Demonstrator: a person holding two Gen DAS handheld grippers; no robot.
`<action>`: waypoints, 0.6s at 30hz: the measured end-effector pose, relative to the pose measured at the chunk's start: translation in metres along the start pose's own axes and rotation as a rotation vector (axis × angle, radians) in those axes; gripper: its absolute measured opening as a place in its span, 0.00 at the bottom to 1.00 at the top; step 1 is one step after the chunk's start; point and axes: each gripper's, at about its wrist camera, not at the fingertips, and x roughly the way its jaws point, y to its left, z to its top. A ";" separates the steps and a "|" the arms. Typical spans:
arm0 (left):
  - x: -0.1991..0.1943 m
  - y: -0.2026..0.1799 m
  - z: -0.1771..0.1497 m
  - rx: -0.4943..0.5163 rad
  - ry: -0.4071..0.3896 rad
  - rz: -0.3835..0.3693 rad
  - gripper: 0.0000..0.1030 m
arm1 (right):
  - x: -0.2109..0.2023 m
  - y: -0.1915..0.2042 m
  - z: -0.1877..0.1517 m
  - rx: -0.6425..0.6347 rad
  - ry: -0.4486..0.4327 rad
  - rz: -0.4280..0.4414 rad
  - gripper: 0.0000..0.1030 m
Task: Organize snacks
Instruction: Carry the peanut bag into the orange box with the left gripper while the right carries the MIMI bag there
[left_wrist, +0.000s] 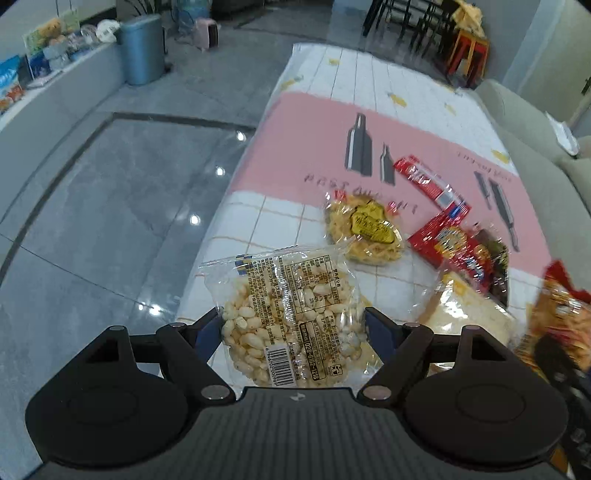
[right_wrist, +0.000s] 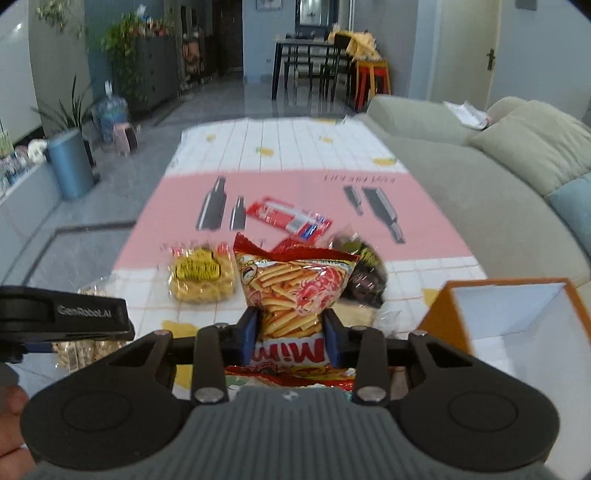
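The puffed-rice pack (left_wrist: 291, 317) is wrapped in clear, glossy, crinkled plastic film with a paper-like barcode label; the chip bag (right_wrist: 295, 295) is shiny printed foil-like plastic; the left tongs (left_wrist: 293, 325) and right tongs (right_wrist: 291, 332) look matt black plastic with blue pads and small bright metal pins. The surface (right_wrist: 295, 147) wears a smooth printed cloth; the floor (left_wrist: 110, 206) is polished, reflective tile; the box (right_wrist: 517, 314) looks like matt card; the sofa (right_wrist: 480, 192) is soft woven fabric.

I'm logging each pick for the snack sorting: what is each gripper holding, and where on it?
Left gripper: clear puffed-rice pack, gripped across its sides. Right gripper: red Mimi snack bag, pinched near its logo end.
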 end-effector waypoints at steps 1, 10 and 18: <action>-0.010 -0.003 -0.002 0.005 -0.017 -0.006 0.89 | -0.011 -0.005 0.000 0.005 -0.020 -0.003 0.35; -0.112 -0.058 -0.036 0.043 -0.109 -0.165 0.89 | -0.110 -0.103 -0.007 0.115 -0.129 0.043 0.35; -0.162 -0.147 -0.086 0.165 -0.077 -0.344 0.89 | -0.159 -0.212 -0.042 0.172 -0.144 -0.045 0.35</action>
